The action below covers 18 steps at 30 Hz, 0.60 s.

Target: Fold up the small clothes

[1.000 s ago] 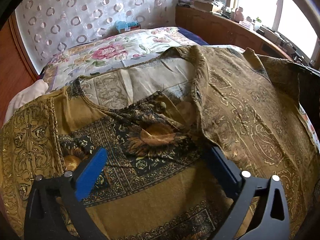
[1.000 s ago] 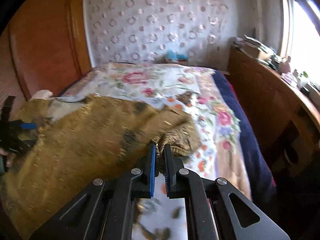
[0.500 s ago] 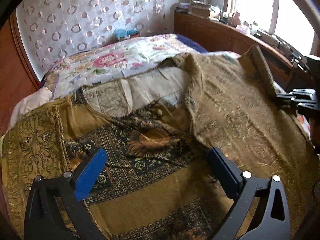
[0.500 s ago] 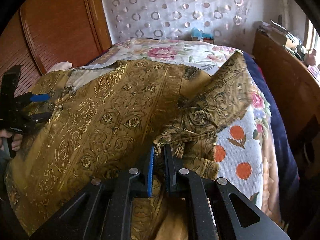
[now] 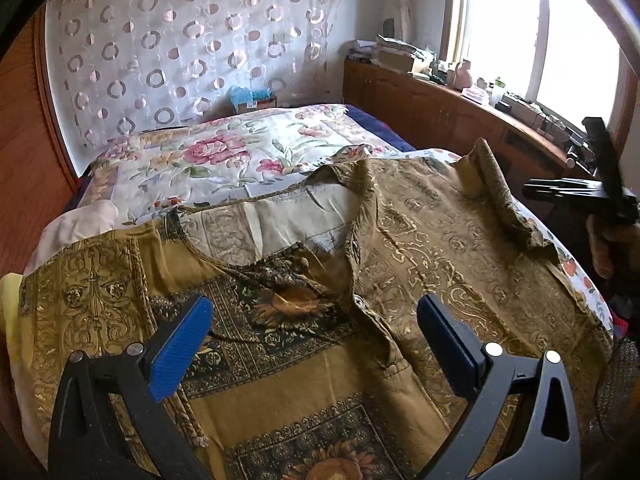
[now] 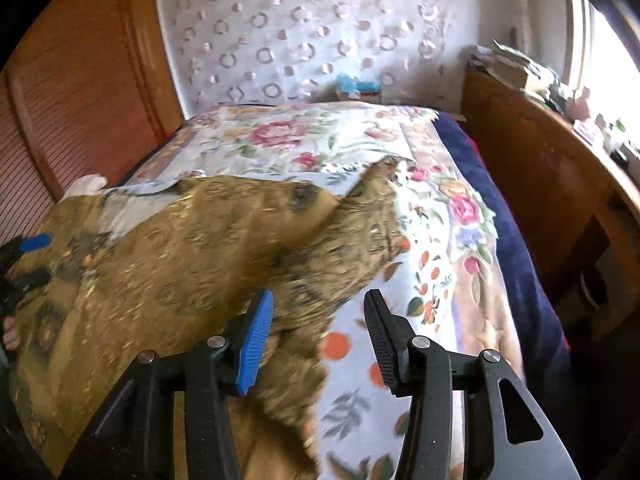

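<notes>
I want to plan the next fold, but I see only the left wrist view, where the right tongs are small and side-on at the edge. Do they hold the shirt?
Observer: No. In the right wrist view the right tongs stand open. They have just been opening, and the shirt lies loose between them, not pinched.
Operator: What lies to the right of them?
Observer: Bare bedspread with an orange fruit print, then a navy blanket along the side of the bed.
Operator: Can you see my left tongs from there?
Observer: Yes. The left tongs are open over the far left part of the shirt, and part of a hand shows below them.
</notes>
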Each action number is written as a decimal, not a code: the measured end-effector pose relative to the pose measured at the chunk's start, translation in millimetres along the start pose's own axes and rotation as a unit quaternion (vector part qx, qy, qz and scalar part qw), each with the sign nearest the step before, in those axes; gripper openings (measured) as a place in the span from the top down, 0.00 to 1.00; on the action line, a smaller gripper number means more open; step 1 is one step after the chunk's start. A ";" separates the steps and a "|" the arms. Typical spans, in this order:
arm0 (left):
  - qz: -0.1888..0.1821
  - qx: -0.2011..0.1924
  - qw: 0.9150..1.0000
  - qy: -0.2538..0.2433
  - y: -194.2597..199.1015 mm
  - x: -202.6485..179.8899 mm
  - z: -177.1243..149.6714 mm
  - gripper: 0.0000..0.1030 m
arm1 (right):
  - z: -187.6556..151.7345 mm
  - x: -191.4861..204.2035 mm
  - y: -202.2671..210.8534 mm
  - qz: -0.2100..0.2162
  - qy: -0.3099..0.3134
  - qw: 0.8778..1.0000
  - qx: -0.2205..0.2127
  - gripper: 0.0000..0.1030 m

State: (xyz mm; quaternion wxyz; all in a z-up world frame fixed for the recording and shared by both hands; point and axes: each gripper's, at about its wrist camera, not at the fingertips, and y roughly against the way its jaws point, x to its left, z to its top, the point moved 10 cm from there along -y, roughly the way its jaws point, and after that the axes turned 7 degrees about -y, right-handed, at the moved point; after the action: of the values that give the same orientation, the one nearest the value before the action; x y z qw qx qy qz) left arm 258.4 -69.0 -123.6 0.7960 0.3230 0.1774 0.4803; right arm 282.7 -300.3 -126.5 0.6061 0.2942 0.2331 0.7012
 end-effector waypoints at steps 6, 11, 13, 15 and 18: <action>-0.002 0.004 1.000 0.007 -1.1 0.6 -6.2 0.01 | 5.5 -9.8 -57.9 0.023 -0.050 0.998 0.041 0.52; 0.001 0.005 1.000 0.011 -1.0 2.3 -10.4 0.01 | 11.2 -8.7 -69.8 0.058 -0.053 0.996 0.039 0.71; 0.001 0.006 1.000 0.014 -1.4 4.1 -12.0 0.01 | 10.5 -8.7 -70.5 0.061 -0.042 0.997 0.037 0.85; 0.003 0.005 1.000 0.016 -0.7 5.5 -13.4 0.01 | 13.3 -10.3 -66.2 0.061 -0.029 0.997 0.032 0.90; 0.006 0.003 1.000 0.017 1.6 7.2 -14.8 0.01 | 16.4 -8.3 -51.5 0.053 -0.015 0.998 0.010 0.92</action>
State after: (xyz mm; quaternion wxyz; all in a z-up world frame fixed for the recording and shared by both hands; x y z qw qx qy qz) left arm 252.0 -57.0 -133.1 0.7888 0.3185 0.1904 0.4901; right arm 331.6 -301.0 -151.0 0.5684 0.3227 0.2147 0.7257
